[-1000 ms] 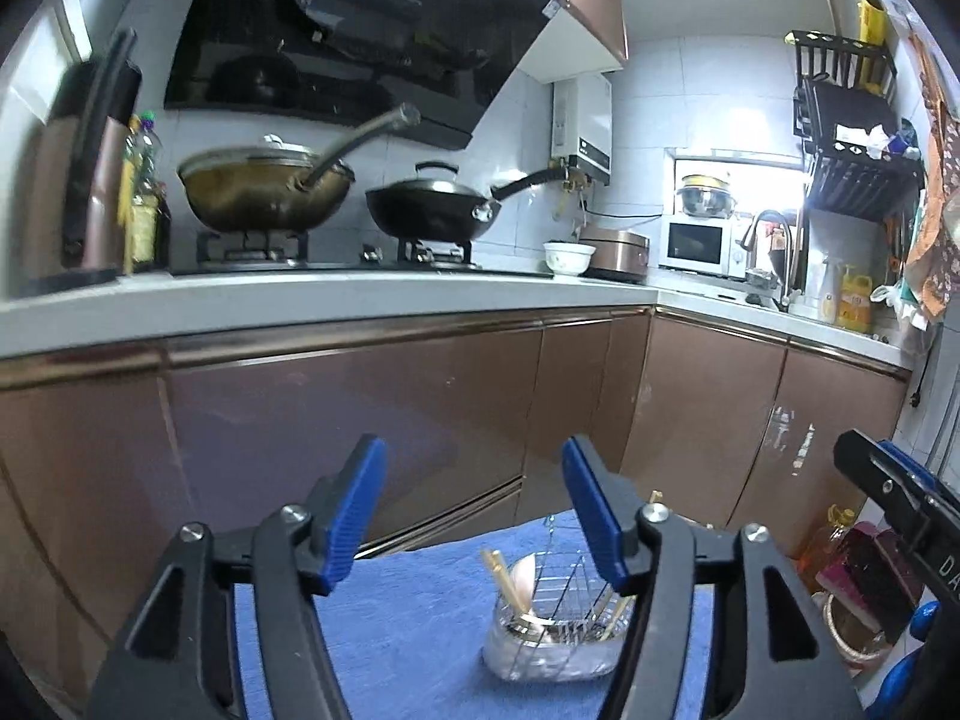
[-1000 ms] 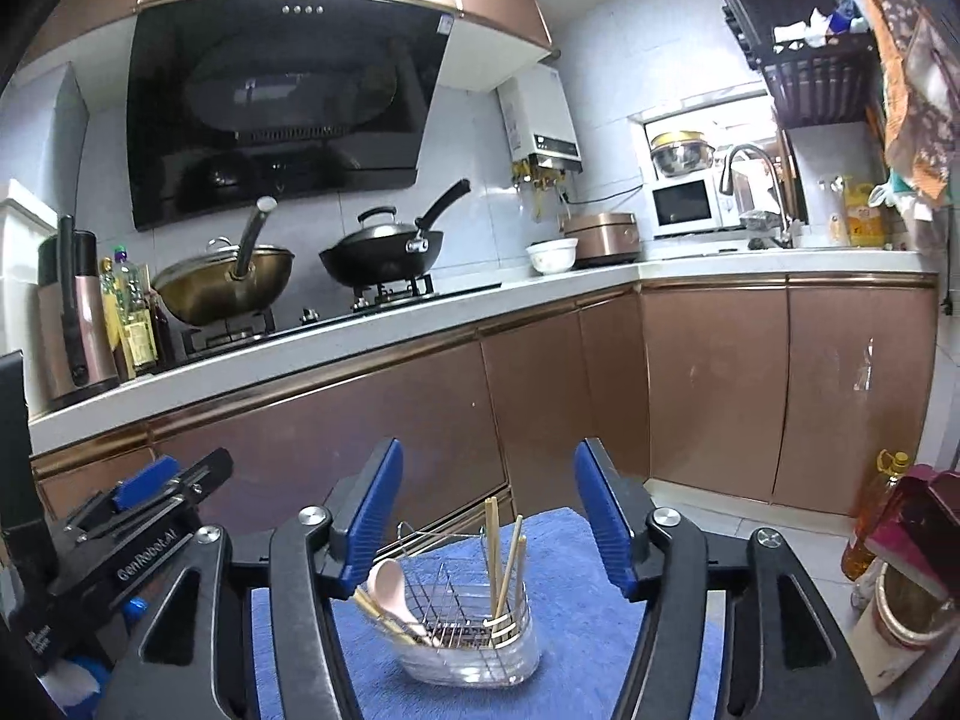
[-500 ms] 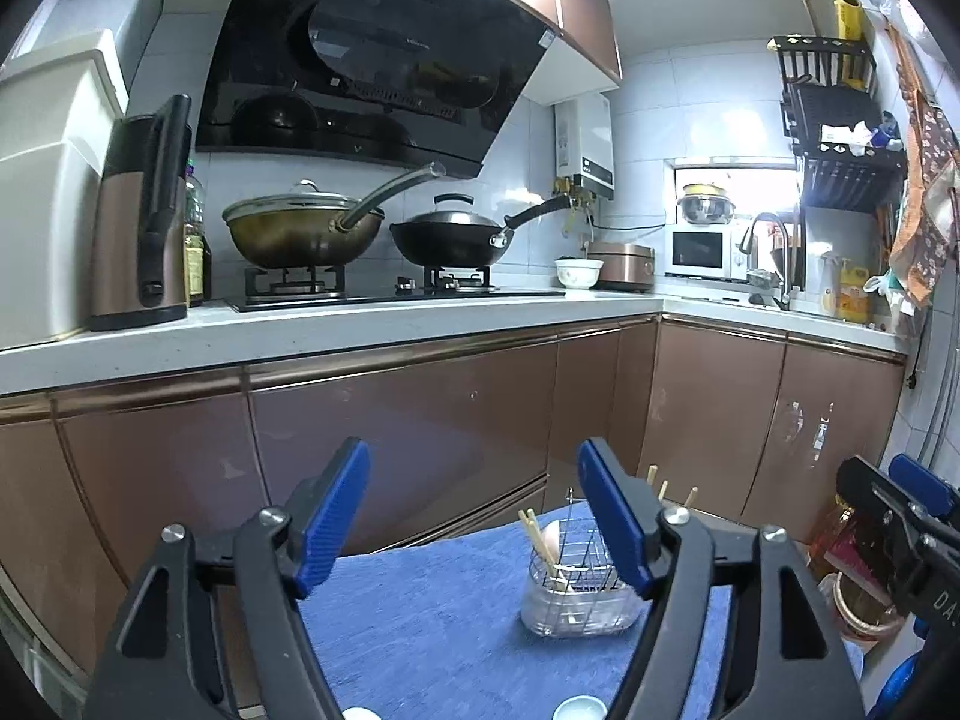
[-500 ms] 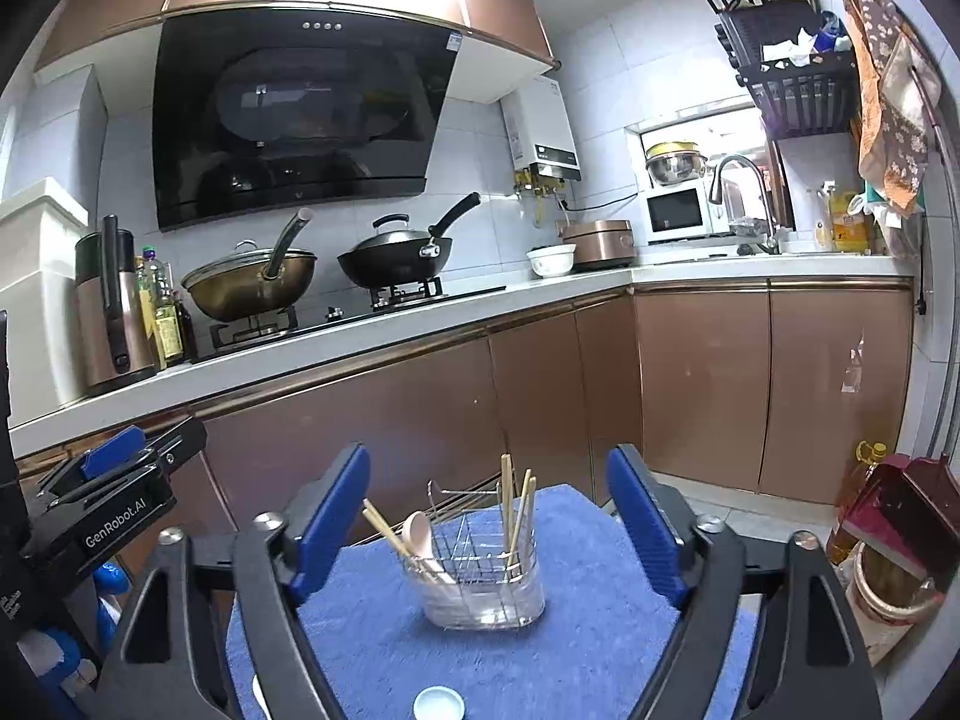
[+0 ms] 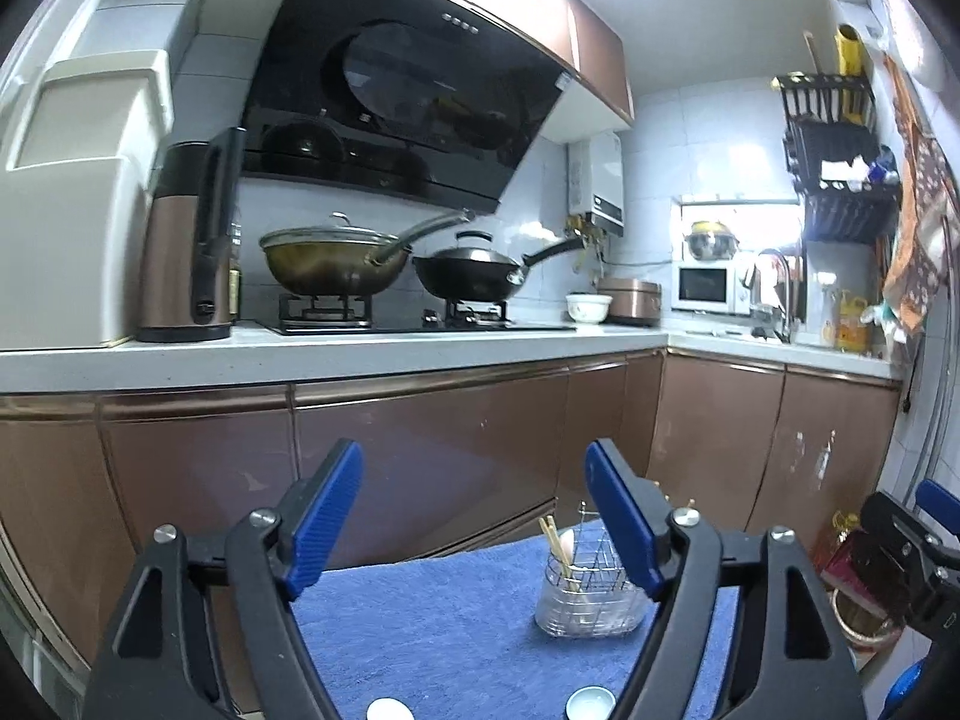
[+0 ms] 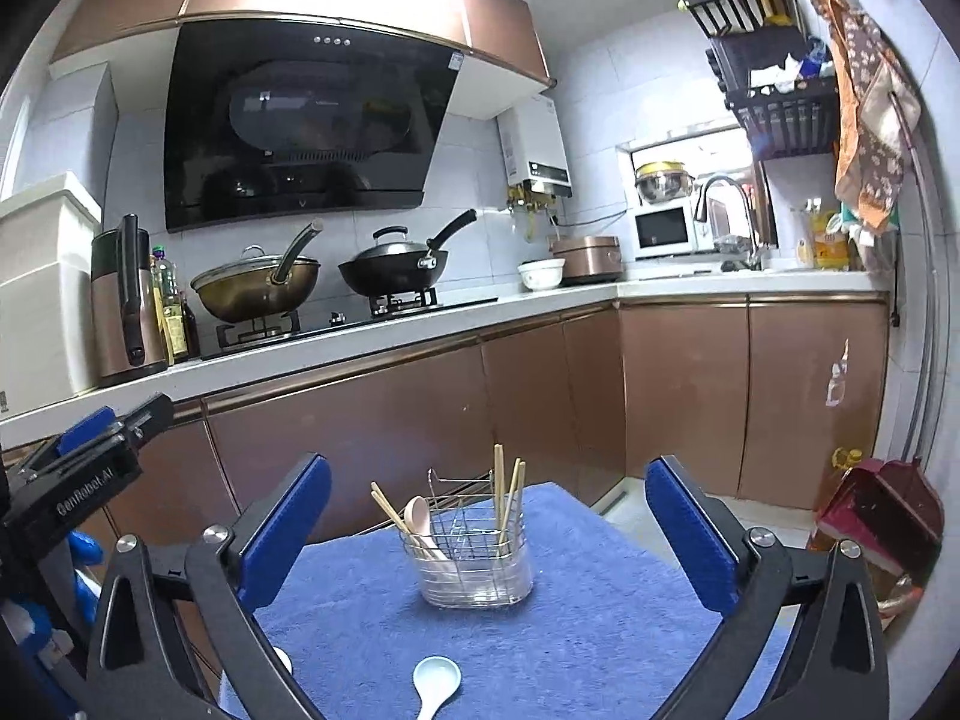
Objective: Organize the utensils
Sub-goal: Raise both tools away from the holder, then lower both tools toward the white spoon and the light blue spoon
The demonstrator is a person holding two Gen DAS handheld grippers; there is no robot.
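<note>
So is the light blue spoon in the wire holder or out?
Out. The light blue spoon lies on the blue cloth, in front of the wire holder.

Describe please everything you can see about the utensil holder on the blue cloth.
The utensil holder is a wire metal rack sitting in a clear plastic tray. It stands upright on the blue cloth, free of both grippers. Inside it, a pink spoon and light wooden chopsticks lean and stick out above its rim. A pale blue spoon lies apart in front.

White-tiled kitchen walls [image 6: 606,120], copper-brown cabinets [image 6: 678,384] under a pale counter [image 5: 336,354], black range hood [image 6: 312,126]
</note>
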